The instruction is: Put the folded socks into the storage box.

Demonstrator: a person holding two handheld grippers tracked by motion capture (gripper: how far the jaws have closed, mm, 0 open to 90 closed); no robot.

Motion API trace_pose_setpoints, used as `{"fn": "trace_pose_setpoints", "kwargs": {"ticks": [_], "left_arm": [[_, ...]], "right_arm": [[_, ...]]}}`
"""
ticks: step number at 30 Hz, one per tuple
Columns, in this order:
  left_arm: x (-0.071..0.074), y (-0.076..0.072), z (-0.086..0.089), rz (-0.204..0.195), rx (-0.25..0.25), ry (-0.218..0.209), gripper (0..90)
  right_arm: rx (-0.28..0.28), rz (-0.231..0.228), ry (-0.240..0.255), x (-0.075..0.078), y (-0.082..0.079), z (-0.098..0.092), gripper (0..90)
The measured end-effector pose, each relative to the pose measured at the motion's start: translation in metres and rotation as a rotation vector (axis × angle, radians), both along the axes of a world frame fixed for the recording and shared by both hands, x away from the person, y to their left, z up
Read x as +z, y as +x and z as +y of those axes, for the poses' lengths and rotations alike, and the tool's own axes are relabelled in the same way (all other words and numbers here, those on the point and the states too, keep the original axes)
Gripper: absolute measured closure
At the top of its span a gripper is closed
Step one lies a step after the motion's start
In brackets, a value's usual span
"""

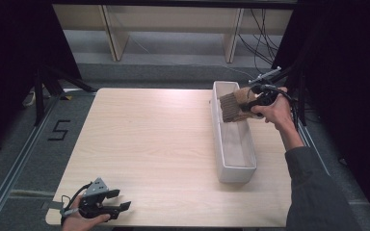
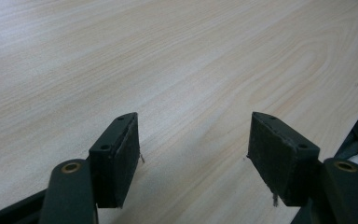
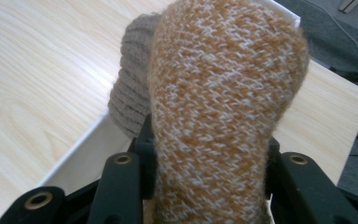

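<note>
Nearest to me, my left gripper [image 1: 120, 200] rests at the near left corner of the wooden table [image 1: 149, 144], held in the left hand [image 1: 79, 219]. In the left gripper view its two black jaws stand wide apart with nothing but bare wood grain between them, so it is released. Farther out on the right side, a long white bin [image 1: 233, 168] lies lengthwise on the table. At its far end my right gripper [image 1: 251, 103], held in the right hand [image 1: 274, 110], is clenched on a knitted sock [image 3: 223, 102]. The sock is orange and white with a ribbed grey-brown cuff [image 1: 230, 107]. It is held just above the bin's far end, cuff pointing toward the middle of the table.
</note>
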State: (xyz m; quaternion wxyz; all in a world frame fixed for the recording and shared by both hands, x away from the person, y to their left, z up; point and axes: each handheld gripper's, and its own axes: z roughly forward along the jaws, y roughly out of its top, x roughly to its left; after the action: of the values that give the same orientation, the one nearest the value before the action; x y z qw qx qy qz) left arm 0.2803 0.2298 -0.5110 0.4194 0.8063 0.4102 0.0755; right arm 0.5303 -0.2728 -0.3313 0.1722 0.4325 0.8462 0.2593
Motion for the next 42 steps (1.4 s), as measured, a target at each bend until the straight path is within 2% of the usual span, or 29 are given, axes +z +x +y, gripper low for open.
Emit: {"fn": "trace_pose_setpoints", "kwargs": {"ticks": [4, 9, 11, 14, 16, 17, 18, 19, 21, 27, 28, 32, 38, 42], "left_arm": [[0.0, 0.0, 0.0, -0.005, -0.013, 0.016, 33.1], [-0.001, 0.001, 0.001, 0.004, -0.016, 0.034, 33.1], [0.0, 0.001, 0.001, 0.005, -0.014, 0.028, 33.1], [-0.001, 0.0, 0.001, 0.0, -0.014, 0.031, 33.1], [-0.001, 0.001, 0.001, 0.0, -0.015, 0.03, 33.1], [-0.001, 0.001, 0.0, 0.003, -0.014, 0.028, 33.1], [-0.001, 0.001, 0.0, 0.003, -0.015, 0.031, 33.1], [-0.001, 0.001, 0.001, 0.003, -0.024, 0.039, 33.1], [-0.002, 0.001, -0.002, 0.0, -0.007, 0.016, 33.1], [-0.002, 0.001, -0.002, 0.003, -0.004, 0.017, 33.2], [-0.002, 0.001, -0.002, 0.004, -0.012, 0.037, 33.2], [-0.001, 0.001, -0.001, 0.005, -0.016, 0.041, 33.2], [-0.001, 0.001, -0.002, 0.006, -0.015, 0.039, 33.4], [-0.002, 0.001, -0.001, 0.003, -0.016, 0.04, 33.5]], "right_arm": [[-0.008, 0.008, -0.025, -0.007, 0.002, 0.0, 58.6], [0.017, 0.006, -0.08, -0.017, 0.001, 0.008, 58.5], [0.045, -0.001, -0.119, -0.022, 0.0, 0.013, 58.5], [0.064, 0.02, -0.162, -0.028, -0.003, 0.019, 58.5], [0.097, 0.016, -0.204, -0.032, -0.009, 0.022, 58.5], [0.097, 0.016, -0.204, -0.032, -0.009, 0.022, 58.5], [0.129, 0.012, -0.237, -0.033, -0.013, 0.023, 58.5], [0.129, 0.012, -0.237, -0.033, -0.013, 0.023, 58.5], [0.159, 0.011, -0.263, -0.036, -0.016, 0.024, 58.6], [0.256, 0.037, -0.295, -0.046, -0.029, 0.035, 58.6], [0.266, 0.037, -0.296, -0.047, -0.031, 0.037, 58.6], [0.326, 0.036, -0.317, -0.053, -0.037, 0.041, 58.5], [0.359, 0.058, -0.305, -0.062, -0.044, 0.041, 58.4], [0.394, 0.065, -0.325, -0.067, -0.05, 0.044, 58.3]]}}
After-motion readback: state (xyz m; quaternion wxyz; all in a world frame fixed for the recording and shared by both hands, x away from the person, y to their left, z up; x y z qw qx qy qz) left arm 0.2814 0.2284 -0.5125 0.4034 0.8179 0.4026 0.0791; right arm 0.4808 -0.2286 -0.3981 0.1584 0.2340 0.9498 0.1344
